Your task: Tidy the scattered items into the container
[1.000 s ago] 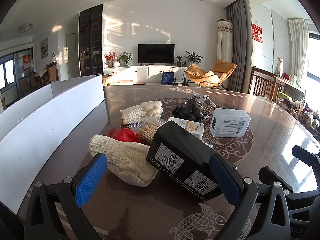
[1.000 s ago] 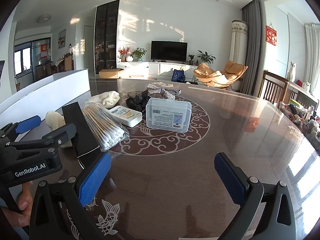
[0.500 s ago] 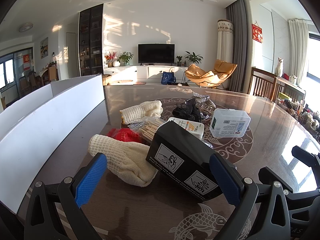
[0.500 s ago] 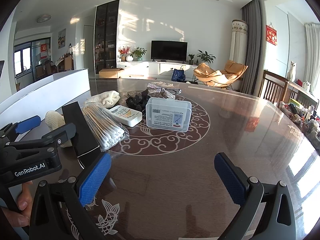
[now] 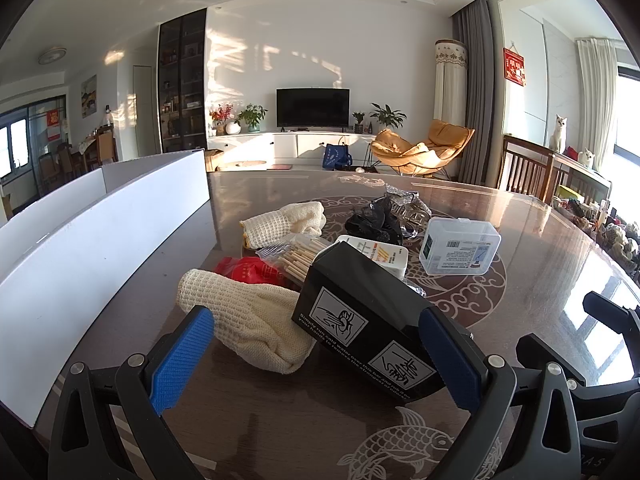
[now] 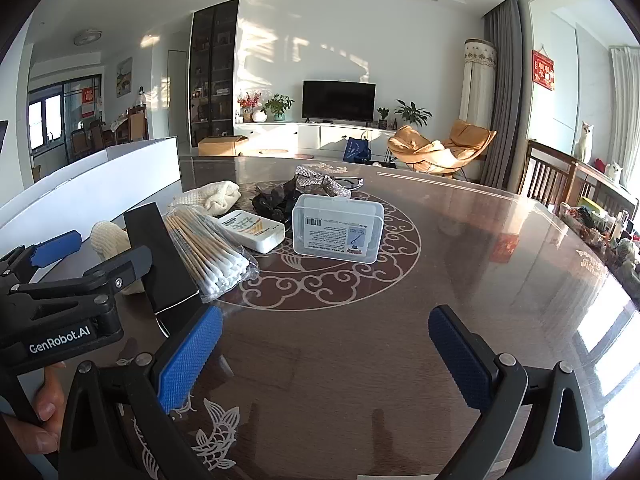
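**Both grippers wide open over a cluttered table, white container at the left**

The left gripper [image 5: 316, 360] hovers low over the dark patterned table [image 5: 532, 280] with its blue pads spread wide and nothing clamped between them. A black box [image 5: 360, 320] with white printed symbols lies tilted between the pads; its near end sits right by the right-hand pad, though contact there cannot be told. A cream knitted glove [image 5: 256, 328] lies just beside the box on its left, touching it.

Behind these lie a red packet [image 5: 248, 272], a bag of cotton swabs [image 6: 212, 252], a white flat box [image 6: 252, 230], a clear plastic case [image 6: 338, 226], a second cream knitted glove [image 5: 288, 220], a black crumpled bundle [image 5: 372, 222] and a piece of silver foil [image 6: 320, 180], all huddled close on the table's round ornament.

The white container [image 5: 100, 232] stands along the left edge of the table, well apart from the clear case and near the gloves.

The right gripper [image 6: 324, 356] is also spread open and empty, above bare table nearer the camera than the pile. A hand [image 6: 44, 412] grips the handle of the left gripper at the lower left
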A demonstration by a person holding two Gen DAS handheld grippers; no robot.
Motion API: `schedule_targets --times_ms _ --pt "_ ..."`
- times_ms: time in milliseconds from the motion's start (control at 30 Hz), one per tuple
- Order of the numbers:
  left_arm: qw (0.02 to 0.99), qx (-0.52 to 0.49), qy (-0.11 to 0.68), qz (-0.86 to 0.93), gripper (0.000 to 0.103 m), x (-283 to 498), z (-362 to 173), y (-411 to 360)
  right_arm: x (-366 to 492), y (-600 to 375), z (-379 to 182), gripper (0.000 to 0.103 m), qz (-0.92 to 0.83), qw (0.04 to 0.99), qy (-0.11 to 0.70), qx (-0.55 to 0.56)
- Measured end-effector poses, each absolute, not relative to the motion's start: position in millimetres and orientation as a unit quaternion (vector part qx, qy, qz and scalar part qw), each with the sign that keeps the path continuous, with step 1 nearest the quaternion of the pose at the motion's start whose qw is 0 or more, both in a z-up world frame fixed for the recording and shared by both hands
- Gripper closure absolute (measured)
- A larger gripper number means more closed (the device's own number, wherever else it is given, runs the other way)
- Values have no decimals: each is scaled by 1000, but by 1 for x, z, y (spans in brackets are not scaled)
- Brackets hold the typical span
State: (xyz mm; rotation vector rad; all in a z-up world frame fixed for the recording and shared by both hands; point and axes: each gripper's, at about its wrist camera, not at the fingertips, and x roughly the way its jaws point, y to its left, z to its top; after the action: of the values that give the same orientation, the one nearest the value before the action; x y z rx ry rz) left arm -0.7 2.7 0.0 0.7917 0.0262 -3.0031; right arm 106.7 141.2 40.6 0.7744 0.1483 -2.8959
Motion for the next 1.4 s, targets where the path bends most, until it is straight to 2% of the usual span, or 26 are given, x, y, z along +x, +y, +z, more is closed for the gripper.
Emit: schedule_targets --times_ms 1400 --pt "13 255 5 -967 0 4 4 3 104 139 43 1 -960 67 56 267"
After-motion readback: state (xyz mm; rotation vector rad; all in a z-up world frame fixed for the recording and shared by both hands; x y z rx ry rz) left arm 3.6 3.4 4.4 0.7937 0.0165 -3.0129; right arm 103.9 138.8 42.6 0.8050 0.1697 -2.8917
